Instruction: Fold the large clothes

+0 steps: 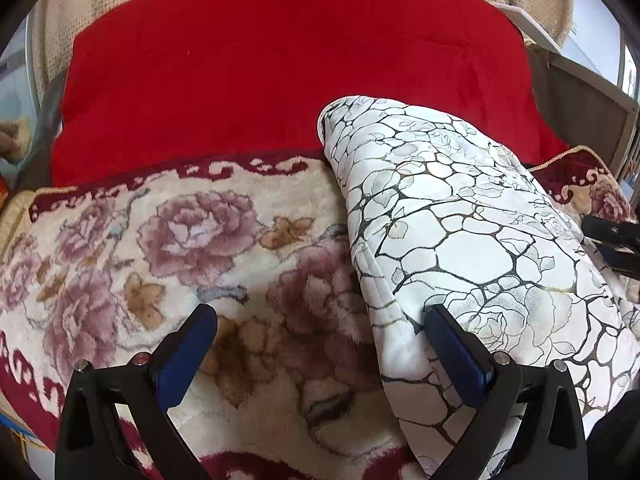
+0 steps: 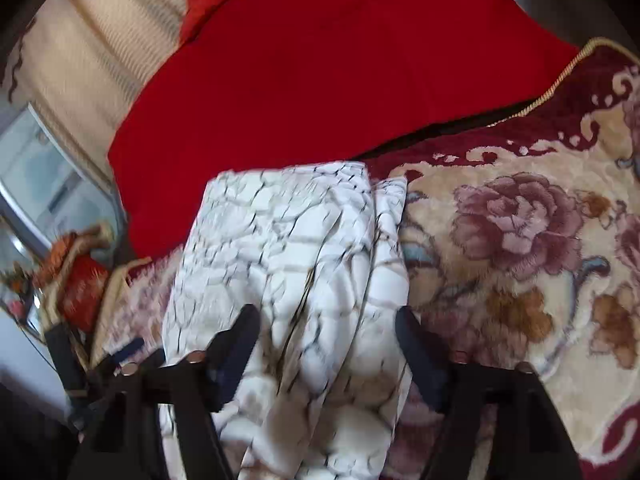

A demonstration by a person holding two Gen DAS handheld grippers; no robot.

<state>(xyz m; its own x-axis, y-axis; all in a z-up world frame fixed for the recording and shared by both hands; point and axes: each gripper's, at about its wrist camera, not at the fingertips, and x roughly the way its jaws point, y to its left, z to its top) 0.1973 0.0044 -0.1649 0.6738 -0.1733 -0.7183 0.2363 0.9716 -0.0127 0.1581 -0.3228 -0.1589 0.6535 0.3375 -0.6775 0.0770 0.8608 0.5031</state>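
A white garment with a black crackle print [image 1: 460, 240] lies folded into a long narrow strip on a floral blanket [image 1: 160, 248]. In the left wrist view it runs along the right side. My left gripper [image 1: 320, 320] is open above the blanket, its right finger [image 1: 456, 344] over the garment's left edge. In the right wrist view the garment [image 2: 288, 256] lies down the middle, blurred. My right gripper [image 2: 326, 328] is open, with its fingers either side of the garment's near part. I cannot tell whether it touches the cloth. The right gripper also shows at the left wrist view's right edge [image 1: 612, 240].
A red blanket [image 1: 280, 64] covers the far part of the surface, with a beige knitted cover [image 1: 72, 12] behind it. A white frame [image 1: 592, 88] stands at the far right. Red and orange items [image 2: 76, 276] lie at the left edge in the right wrist view.
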